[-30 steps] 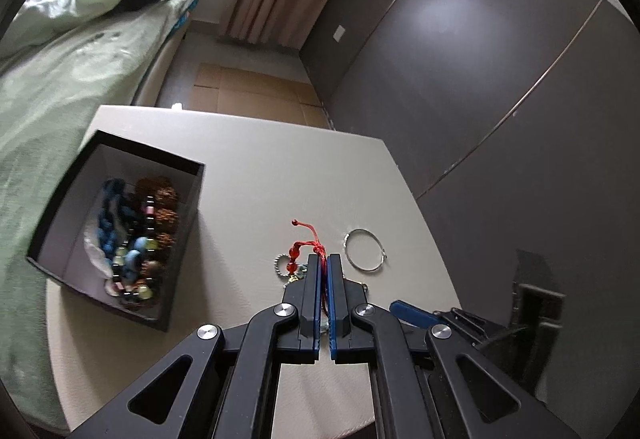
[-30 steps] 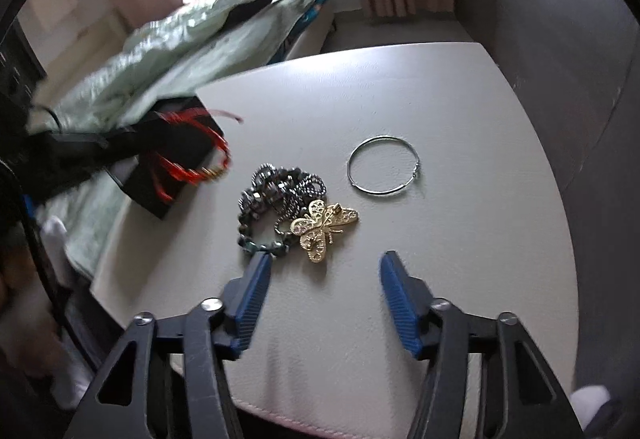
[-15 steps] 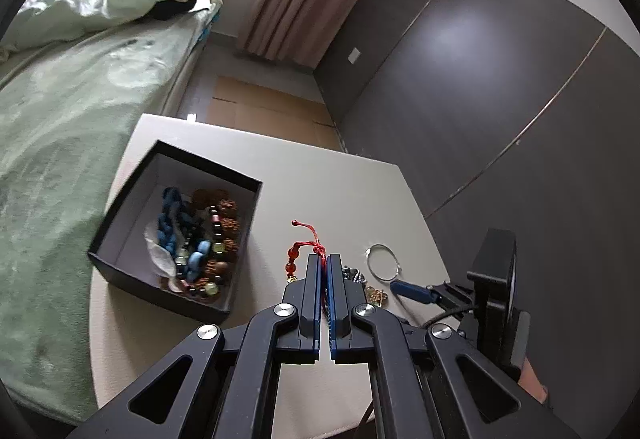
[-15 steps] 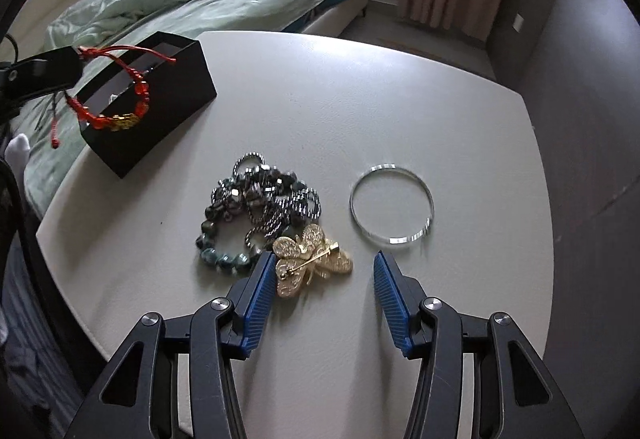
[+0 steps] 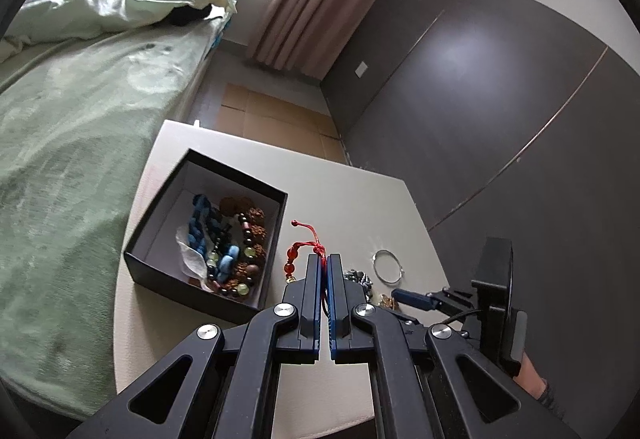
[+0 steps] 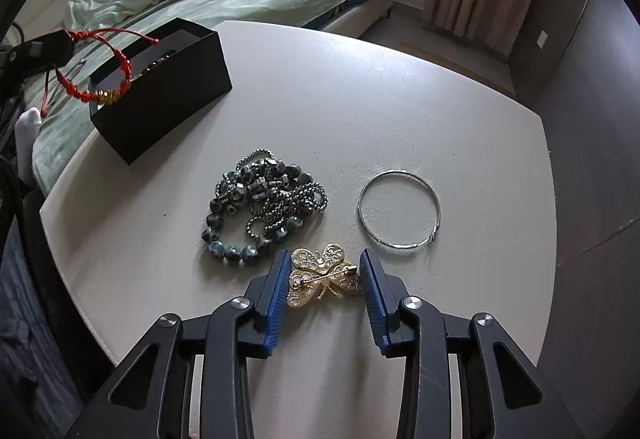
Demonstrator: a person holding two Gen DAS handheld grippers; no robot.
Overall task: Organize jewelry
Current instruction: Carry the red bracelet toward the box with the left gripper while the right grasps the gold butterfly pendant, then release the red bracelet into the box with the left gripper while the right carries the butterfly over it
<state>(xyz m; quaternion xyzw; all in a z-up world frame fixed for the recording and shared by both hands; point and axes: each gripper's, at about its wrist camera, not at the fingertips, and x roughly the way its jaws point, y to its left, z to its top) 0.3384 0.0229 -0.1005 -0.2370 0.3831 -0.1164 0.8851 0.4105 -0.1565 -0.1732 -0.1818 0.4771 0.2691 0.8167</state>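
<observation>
Between right gripper (image 6: pixel 325 271) fingers, apparently untouched: brooch (image 6: pixel 322 276).

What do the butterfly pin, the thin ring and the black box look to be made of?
Butterfly brooch: gold-toned metal, probably, given its shiny pierced filigree and pin bar. Thin bangle: silvery polished metal wire with bright glints. Black box: matte and sharp-edged, likely cardboard, though that is uncertain.

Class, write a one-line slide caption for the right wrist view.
Open right claw straddles a gold butterfly brooch on the table.
</observation>
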